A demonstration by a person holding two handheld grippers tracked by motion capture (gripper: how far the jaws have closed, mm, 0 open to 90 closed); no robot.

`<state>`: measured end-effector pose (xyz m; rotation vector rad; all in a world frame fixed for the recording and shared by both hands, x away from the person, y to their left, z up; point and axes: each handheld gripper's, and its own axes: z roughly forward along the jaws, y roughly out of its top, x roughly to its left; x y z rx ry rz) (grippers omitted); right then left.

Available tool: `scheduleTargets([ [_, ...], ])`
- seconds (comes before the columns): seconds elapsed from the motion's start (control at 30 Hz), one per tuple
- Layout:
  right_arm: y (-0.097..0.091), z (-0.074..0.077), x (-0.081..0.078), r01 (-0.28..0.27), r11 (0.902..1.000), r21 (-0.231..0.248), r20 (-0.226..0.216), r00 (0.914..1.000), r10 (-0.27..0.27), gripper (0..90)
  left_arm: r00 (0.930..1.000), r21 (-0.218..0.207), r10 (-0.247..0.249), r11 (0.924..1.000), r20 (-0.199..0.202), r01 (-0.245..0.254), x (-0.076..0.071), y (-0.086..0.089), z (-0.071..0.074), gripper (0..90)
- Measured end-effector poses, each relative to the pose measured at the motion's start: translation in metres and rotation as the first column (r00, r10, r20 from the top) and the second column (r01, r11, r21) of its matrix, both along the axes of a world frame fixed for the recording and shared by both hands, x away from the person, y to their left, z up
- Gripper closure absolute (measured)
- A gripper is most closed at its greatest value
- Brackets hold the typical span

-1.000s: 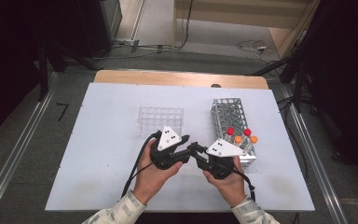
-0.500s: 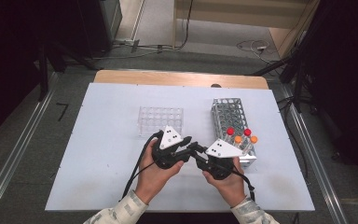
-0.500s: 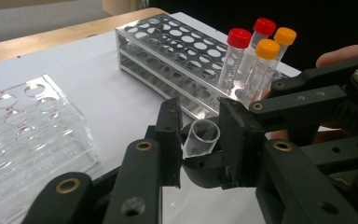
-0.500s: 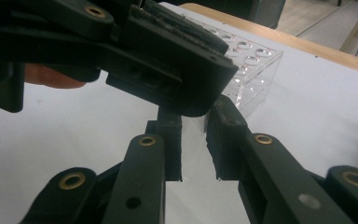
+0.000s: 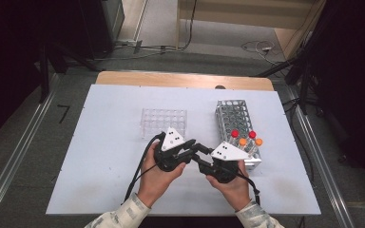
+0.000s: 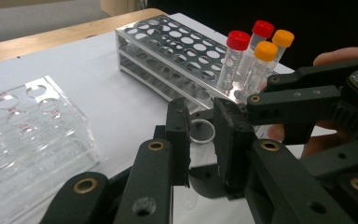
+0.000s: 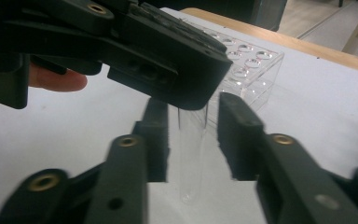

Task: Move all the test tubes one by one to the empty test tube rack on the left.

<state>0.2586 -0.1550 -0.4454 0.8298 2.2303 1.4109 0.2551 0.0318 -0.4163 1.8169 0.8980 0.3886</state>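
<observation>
Test tube (image 7: 192, 154), clear and faint, partly hidden by left tool (image 6: 200, 140).

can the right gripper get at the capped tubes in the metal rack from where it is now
Probably yes: the capped tubes stand just beyond the right gripper, nothing between, and its jaws have just been opening off the clear tube.

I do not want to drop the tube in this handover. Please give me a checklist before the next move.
1. Left claw shut on the clear tube, just closed: ok.
2. Right claw off the tube, jaws just opening, gaps both sides: ok.
3. Tube capped: not ok, rim open.
4. Clear rack has free holes: ok.
5. Grip firm enough: cannot tell.
</observation>
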Motion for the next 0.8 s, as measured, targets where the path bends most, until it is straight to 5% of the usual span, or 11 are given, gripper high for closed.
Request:
scheduleTargets([
  [0.27, -0.006, 0.001, -0.002, 0.009, 0.9985, 0.055, -0.007, 0.9999, -0.008, 30.0, 0.9991, -0.011, 0.04, 0.9992, 0.012, -0.04, 0.012, 0.009, 0.01, 77.5],
  [0.6, -0.01, 0.001, -0.003, 0.012, 0.9983, 0.058, -0.01, 0.9999, -0.011, 28.8, 0.9905, -0.031, 0.129, 0.9913, 0.047, -0.128, 0.042, 0.027, 0.039, 77.6],
  [0.8, -0.01, 0.0, -0.003, 0.012, 0.9985, 0.054, -0.009, 0.9999, -0.012, 28.5, 0.985, -0.025, 0.165, 0.9861, 0.05, -0.164, 0.053, 0.032, 0.043, 77.6],
])
